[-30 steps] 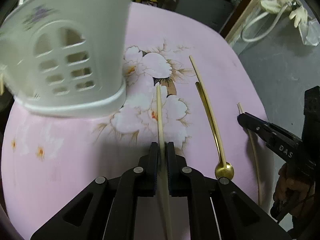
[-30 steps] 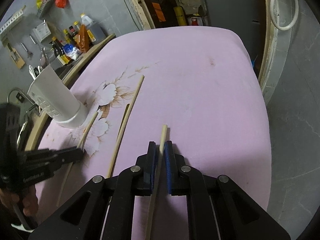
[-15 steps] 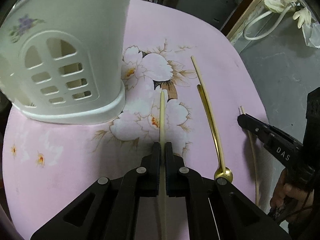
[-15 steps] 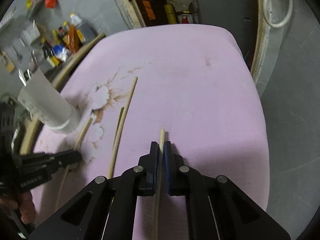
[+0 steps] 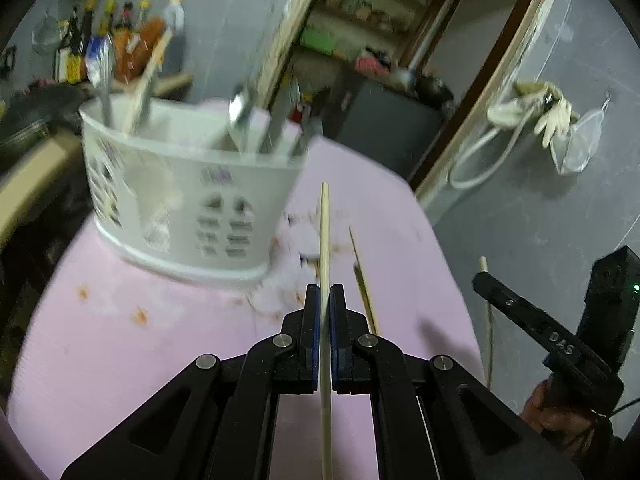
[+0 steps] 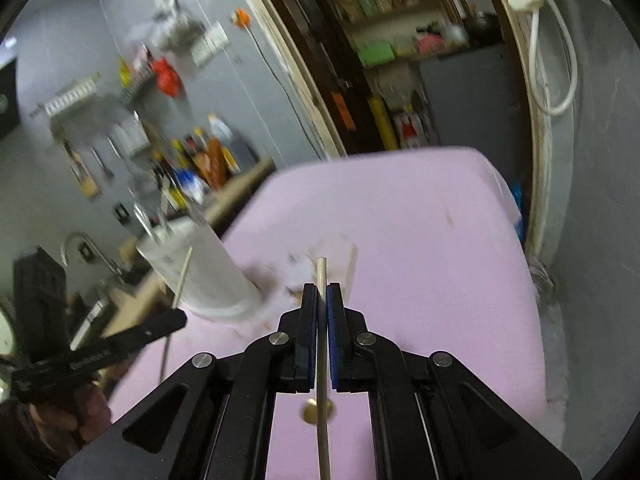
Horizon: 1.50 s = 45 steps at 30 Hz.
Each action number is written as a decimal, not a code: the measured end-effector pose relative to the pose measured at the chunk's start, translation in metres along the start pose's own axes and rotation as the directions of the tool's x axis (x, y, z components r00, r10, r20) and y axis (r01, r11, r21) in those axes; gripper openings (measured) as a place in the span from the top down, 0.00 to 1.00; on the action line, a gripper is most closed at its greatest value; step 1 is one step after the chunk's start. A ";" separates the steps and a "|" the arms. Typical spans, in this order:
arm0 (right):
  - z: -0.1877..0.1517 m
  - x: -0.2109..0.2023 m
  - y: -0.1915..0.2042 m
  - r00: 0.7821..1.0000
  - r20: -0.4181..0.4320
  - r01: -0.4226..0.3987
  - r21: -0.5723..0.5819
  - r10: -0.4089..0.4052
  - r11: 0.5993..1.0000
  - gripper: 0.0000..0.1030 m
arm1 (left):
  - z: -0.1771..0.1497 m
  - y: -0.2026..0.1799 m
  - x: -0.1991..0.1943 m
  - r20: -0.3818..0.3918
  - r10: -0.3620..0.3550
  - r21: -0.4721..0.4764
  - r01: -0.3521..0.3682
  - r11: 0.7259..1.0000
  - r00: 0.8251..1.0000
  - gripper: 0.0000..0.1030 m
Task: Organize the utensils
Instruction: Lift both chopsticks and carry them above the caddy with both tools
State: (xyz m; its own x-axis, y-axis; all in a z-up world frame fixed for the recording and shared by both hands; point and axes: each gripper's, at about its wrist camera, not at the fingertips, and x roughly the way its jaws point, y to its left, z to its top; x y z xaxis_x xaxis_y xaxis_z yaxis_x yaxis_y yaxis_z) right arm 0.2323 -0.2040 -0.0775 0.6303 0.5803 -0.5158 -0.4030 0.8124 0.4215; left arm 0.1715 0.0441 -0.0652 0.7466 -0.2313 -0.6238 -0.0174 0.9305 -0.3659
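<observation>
In the lower centre of each wrist view a chopstick is clamped between closed fingers: one chopstick [image 5: 325, 240] is held by the left gripper [image 5: 325, 300], another chopstick [image 6: 322, 280] by the right gripper [image 6: 321, 298], both seemingly clear of the pink table [image 5: 120, 340]. A gold spoon [image 6: 316, 411] is left lying below. The carrying step is judged in hand; next, each tip must be steered over the white utensil basket [image 5: 192, 200], upper left, and released.

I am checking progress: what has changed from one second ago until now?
Both grippers rose, each lifting its chopstick off the pink table: the left gripper with its chopstick, the right gripper with its chopstick. Unchanged: both grips shut, the white basket standing, the gold spoon lying.
</observation>
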 end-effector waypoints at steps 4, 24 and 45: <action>0.026 -0.007 0.022 0.993 0.099 -0.069 -0.011 0.070 0.998 0.97 | 0.027 -0.010 -0.001 0.080 0.003 -0.002 -0.003 1.000 0.997 0.98; 0.130 0.050 0.154 0.863 0.417 -0.243 -0.153 0.286 0.958 0.97 | 0.165 0.081 -0.046 0.404 -0.007 0.023 -0.002 1.000 0.915 0.98; 0.095 0.117 0.154 0.814 0.579 0.004 -0.086 0.046 0.996 0.97 | 0.168 0.142 0.004 0.521 0.078 -0.065 -0.051 0.997 0.850 0.98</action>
State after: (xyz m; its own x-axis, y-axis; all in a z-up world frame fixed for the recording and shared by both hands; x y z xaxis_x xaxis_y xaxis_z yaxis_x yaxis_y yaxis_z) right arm 0.3075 -0.0168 -0.0020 0.8786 0.4765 0.0312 -0.4556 0.8168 0.3539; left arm 0.2844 0.2226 -0.0034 0.9798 0.0238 -0.1984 -0.0989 0.9206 -0.3778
